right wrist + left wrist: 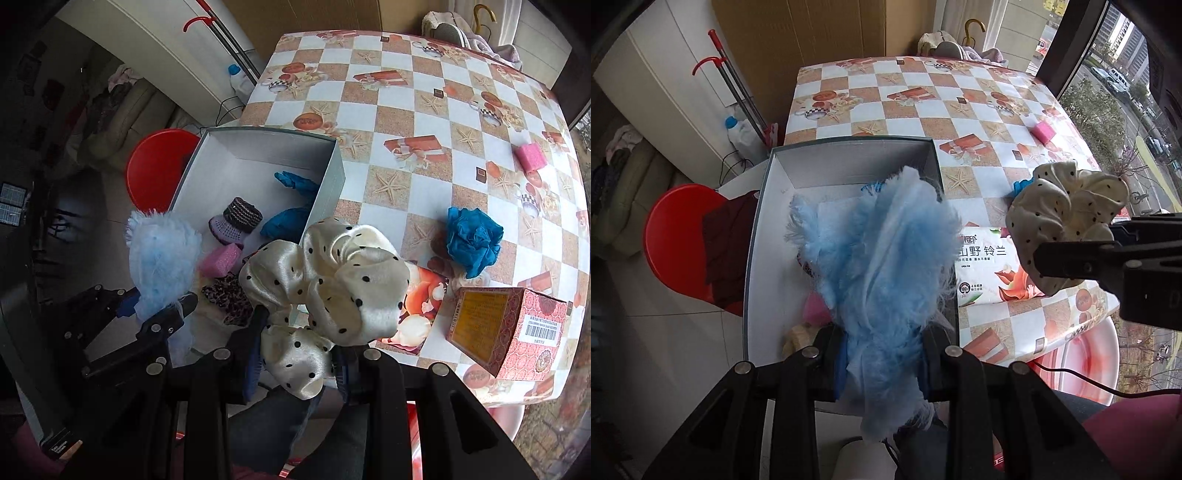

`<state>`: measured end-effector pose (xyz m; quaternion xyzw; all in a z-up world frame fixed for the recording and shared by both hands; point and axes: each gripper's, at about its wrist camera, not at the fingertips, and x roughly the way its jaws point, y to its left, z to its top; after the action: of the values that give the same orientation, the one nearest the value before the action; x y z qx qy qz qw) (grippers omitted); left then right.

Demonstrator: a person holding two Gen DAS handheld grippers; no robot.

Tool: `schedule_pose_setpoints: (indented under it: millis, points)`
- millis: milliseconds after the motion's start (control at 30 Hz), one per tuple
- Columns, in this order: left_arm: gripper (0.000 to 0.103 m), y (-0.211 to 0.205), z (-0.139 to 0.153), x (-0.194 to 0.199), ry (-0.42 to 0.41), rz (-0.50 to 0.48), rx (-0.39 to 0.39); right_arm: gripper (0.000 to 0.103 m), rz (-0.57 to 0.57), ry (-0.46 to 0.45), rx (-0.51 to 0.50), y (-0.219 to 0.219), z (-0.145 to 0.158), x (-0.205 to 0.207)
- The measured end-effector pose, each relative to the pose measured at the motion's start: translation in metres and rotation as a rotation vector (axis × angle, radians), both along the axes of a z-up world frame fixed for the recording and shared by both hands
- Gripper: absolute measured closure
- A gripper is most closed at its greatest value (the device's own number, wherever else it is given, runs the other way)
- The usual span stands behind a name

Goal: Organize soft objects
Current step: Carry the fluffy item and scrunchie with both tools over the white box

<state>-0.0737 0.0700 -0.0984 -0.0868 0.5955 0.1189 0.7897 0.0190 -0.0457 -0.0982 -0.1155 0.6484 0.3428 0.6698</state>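
Gripping a blue duster (882, 258) in my left gripper (882, 363), I hold it over the box (849, 147) at the desk's (923, 96) left edge. My right gripper (297, 363) is clamped on a dotted scrunchie (325, 280) just beside the box's near right corner.

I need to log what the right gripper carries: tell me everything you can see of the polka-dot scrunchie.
The polka-dot scrunchie is a big ruffled ring of shiny cream, satin-looking fabric scattered with small black dots. It is bunched into puffy folds. The right gripper is shut on its lower part, holding it in the air at the near right corner of the open box, above the table edge. Only the gripper's fingers appear to touch it.
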Motion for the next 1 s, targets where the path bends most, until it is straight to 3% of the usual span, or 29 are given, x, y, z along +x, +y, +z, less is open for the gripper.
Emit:
schedule_pose_setpoints:
  millis: [1000]
  points:
    - [0.071,0.014,-0.001,-0.010,-0.015,0.047,-0.019,0.070,0.078,-0.003,-0.022,0.026,-0.001,-0.011]
